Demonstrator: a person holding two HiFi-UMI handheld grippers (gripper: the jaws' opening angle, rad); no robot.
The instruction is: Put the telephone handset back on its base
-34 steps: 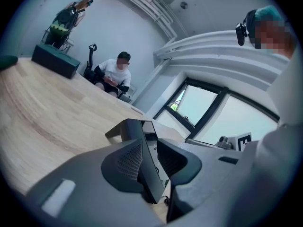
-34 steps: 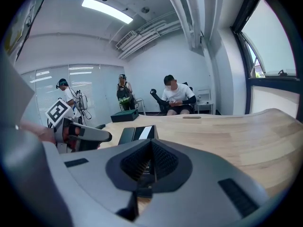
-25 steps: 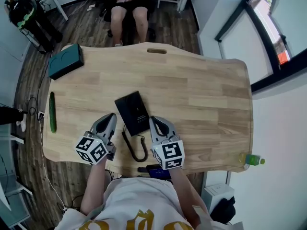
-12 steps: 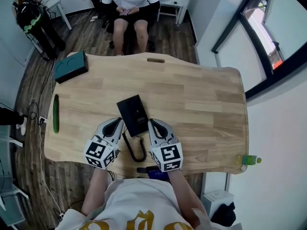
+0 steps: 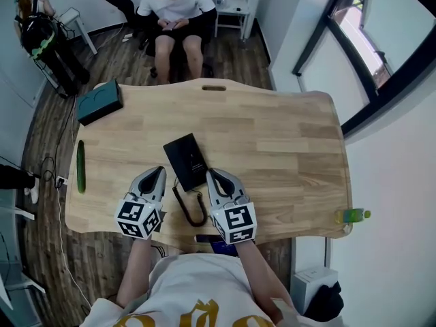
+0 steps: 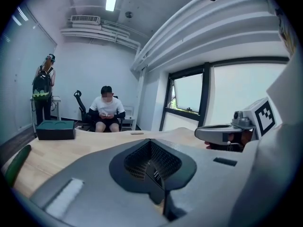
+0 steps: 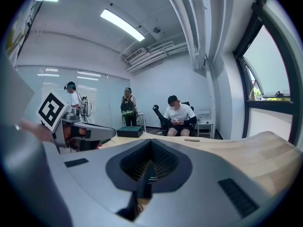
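A black telephone (image 5: 189, 161) lies flat in the middle of the wooden table (image 5: 286, 148). I cannot tell its handset from its base. Its dark cord (image 5: 192, 211) loops toward the near edge. My left gripper (image 5: 157, 174) rests just left of the telephone's near end, jaws shut and holding nothing (image 6: 152, 161). My right gripper (image 5: 212, 176) sits just right of it, jaws also shut and holding nothing (image 7: 148, 167). In the right gripper view a sliver of the dark telephone shows past the meeting pads. Each gripper appears in the other's view.
A dark green box (image 5: 99, 103) stands at the far left corner, and a long green object (image 5: 81, 167) lies along the left edge. A green bottle (image 5: 351, 216) sits at the near right edge. A person (image 5: 170, 12) sits beyond the table's far side. A small dark device (image 5: 210, 239) lies at the near edge.
Both grippers stay at either side of the telephone, barely shifted. The head view has tipped up slightly, so more of the room beyond the table shows.
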